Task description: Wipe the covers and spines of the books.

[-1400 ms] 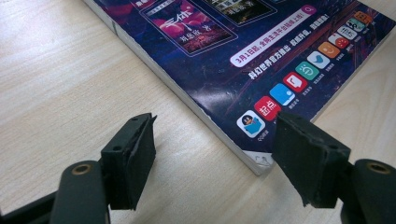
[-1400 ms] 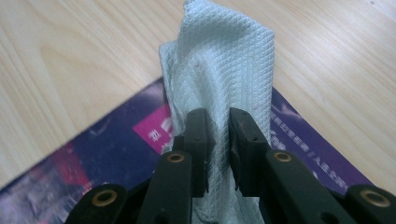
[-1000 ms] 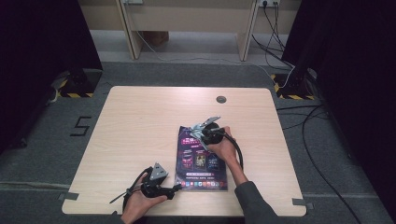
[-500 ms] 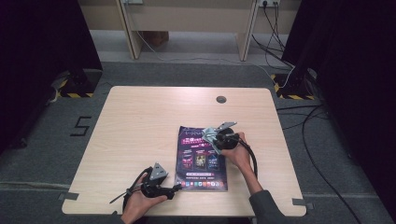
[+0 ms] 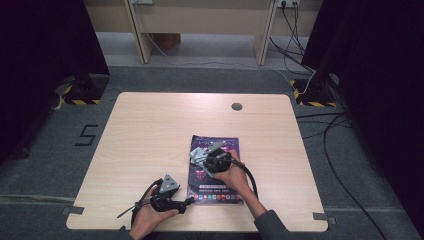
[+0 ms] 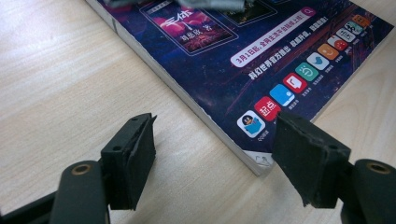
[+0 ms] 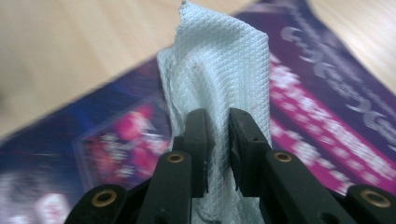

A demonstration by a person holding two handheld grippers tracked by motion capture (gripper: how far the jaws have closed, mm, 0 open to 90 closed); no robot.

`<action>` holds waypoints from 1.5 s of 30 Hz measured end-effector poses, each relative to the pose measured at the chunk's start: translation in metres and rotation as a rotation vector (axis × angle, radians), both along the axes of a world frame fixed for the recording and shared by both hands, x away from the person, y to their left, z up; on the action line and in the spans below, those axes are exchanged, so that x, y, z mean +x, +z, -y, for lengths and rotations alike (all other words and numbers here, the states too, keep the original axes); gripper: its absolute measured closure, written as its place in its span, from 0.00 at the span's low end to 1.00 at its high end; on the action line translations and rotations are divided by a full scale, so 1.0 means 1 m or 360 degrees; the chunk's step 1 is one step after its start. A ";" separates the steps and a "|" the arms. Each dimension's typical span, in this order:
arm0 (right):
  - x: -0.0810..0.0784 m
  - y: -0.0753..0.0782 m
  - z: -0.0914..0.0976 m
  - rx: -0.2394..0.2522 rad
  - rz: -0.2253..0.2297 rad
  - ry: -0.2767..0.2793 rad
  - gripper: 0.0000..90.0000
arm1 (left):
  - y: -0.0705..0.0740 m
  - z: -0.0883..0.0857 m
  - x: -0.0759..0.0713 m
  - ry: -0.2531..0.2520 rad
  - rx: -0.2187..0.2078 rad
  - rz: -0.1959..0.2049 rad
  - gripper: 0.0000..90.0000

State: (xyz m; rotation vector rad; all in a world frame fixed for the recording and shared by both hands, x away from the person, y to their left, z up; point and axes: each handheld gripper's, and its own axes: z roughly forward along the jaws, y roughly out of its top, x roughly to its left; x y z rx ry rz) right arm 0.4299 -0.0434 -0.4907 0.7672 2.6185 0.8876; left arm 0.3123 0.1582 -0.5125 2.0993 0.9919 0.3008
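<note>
Cloth pinched over the magazine

My right tool (image 5: 204, 159) clamps the pale cloth (image 7: 219, 70) above the magazine (image 5: 216, 186) mid-desk (image 5: 150, 130); my left tool (image 6: 212, 154) rests low at the cover's near corner, jaws apart, holding nothing.

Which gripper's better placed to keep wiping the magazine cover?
Right. The right gripper is shut on the cloth and sits over the magazine. The left gripper is open with nothing between its jaws, off the cover's near corner, better suited to steadying it.

Cloth (image 5: 200, 156) on magazine (image 5: 216, 187), mag at table (image 5: 150, 130) front-centre
</note>
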 end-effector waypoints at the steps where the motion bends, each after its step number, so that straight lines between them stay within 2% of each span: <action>1: -0.003 0.000 -0.003 -0.0002 0.0004 0.0025 0.87 | 0.001 0.000 0.000 -0.0003 0.0002 -0.0002 0.32; 7: -0.020 -0.001 -0.009 0.0016 0.0000 0.0127 0.87 | 0.005 -0.006 -0.001 -0.0025 -0.0027 -0.0005 0.29; 10: -0.022 -0.002 -0.002 0.0054 -0.0016 0.0118 0.88 | 0.008 -0.012 -0.003 -0.0009 -0.0056 0.0000 0.28; 12: -0.020 -0.001 0.006 0.0024 -0.0010 0.0092 0.88 | 0.010 -0.015 -0.003 0.0002 -0.0062 -0.0001 0.27; 15: -0.016 0.000 0.025 0.0027 -0.0029 -0.0010 0.88 | 0.011 -0.020 -0.004 -0.0006 -0.0067 -0.0018 0.26; 22: -0.008 0.002 0.079 -0.0011 -0.0004 -0.0252 0.88 | 0.012 -0.025 -0.009 -0.0045 -0.0009 -0.0029 0.24; 24: -0.009 0.002 0.089 0.0004 -0.0007 -0.0297 0.88 | 0.012 -0.028 -0.009 -0.0042 0.0004 -0.0038 0.24; 26: -0.012 0.002 0.093 0.0010 -0.0002 -0.0307 0.88 | 0.013 -0.033 -0.009 0.0004 0.0001 -0.0029 0.24; 31: -0.024 0.001 0.089 0.0013 -0.0003 -0.0289 0.87 | 0.016 -0.053 -0.001 0.0162 -0.0010 -0.0015 0.24; 35: -0.038 0.001 0.073 0.0021 -0.0009 -0.0204 0.87 | 0.017 -0.066 0.003 0.0248 -0.0019 -0.0010 0.24; 39: -0.051 0.000 0.052 0.0021 -0.0010 -0.0079 0.87 | 0.018 -0.078 0.006 0.0358 0.0001 0.0010 0.24; 45: -0.067 -0.001 0.028 0.0061 -0.0034 0.0040 0.87 | 0.017 -0.085 0.009 0.0425 0.0001 0.0015 0.24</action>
